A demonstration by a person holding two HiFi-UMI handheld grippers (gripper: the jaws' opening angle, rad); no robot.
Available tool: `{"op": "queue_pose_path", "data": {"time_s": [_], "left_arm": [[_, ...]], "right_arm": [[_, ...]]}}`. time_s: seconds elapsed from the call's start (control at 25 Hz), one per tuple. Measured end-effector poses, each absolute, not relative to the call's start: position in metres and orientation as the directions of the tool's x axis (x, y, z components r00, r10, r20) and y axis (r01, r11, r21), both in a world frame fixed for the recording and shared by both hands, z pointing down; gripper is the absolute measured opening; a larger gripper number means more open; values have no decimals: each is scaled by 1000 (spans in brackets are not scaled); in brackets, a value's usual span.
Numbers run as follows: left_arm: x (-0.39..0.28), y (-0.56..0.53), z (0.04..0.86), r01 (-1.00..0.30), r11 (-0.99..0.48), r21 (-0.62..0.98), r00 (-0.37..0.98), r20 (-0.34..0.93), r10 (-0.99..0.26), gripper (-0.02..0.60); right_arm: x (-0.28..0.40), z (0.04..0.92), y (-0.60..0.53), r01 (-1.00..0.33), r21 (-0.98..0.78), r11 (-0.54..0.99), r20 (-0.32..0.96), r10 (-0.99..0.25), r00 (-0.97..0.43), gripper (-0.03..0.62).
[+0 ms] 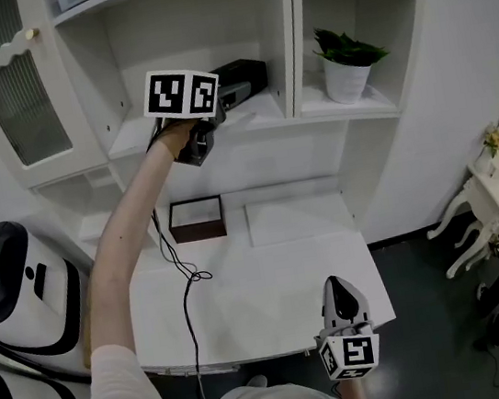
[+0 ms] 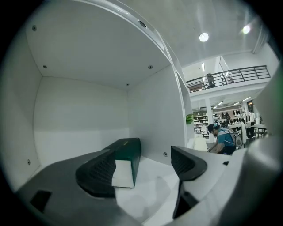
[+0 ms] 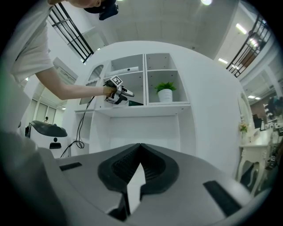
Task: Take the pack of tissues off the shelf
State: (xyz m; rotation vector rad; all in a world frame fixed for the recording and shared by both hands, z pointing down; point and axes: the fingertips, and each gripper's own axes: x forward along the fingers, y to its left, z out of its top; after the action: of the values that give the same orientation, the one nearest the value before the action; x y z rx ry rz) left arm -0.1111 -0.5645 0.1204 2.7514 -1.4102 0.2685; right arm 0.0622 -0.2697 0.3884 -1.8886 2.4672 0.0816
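The person reaches the left gripper (image 2: 148, 170) up into the left bay of the white shelf (image 1: 260, 113). Its fingers (image 2: 99, 174) stand released, wide apart, with nothing clamped between them. The pack of tissues (image 2: 128, 154) lies on the shelf floor against the bay's right wall, a dark green block with a white end facing out. It sits just inside the left finger, and that finger hides the pack's lower left corner, so I cannot tell whether the two touch. The right finger stands clear of the pack, with bare shelf between them. Any print on the pack is too small to read.

In the head view the marker cube and the gripper's body cover the near end of the pack, and only its dark far part shows. A potted plant (image 1: 347, 63) stands in the next bay to the right, beyond the upright divider.

The right gripper (image 3: 140, 165) hangs low in front of the person, well apart from the shelf. Its fingers are clenched, pad against pad, and they hold nothing. In the head view it sits near the bottom edge of the picture, and the hand that holds it is cut off there.

Below the shelf, an open brown box (image 1: 197, 218) sits at the back of the white counter (image 1: 271, 283). A black cable (image 1: 183, 278) runs down from the raised arm and loops across the counter top.
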Motion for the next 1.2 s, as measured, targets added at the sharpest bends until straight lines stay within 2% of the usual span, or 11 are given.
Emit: {"op": "queue_pose_path", "data": {"time_s": [0.12, 0.36, 0.8, 1.2], "left_arm": [[-123, -572, 115, -833, -550, -62, 536, 155, -830, 394], [-145, -600, 124, -861, -501, -92, 473, 218, -853, 394], [-153, -623, 132, -842, -539, -22, 519, 239, -821, 394], [-157, -633, 139, -786, -613, 81, 613, 236, -755, 396]], "right_arm": [[68, 389, -270, -969, 14, 246, -59, -967, -246, 2], [71, 389, -272, -974, -2, 225, -64, -972, -224, 2], [77, 396, -277, -983, -17, 182, -51, -982, -181, 3], [72, 399, -287, -985, -19, 174, -34, -984, -173, 2]]}}
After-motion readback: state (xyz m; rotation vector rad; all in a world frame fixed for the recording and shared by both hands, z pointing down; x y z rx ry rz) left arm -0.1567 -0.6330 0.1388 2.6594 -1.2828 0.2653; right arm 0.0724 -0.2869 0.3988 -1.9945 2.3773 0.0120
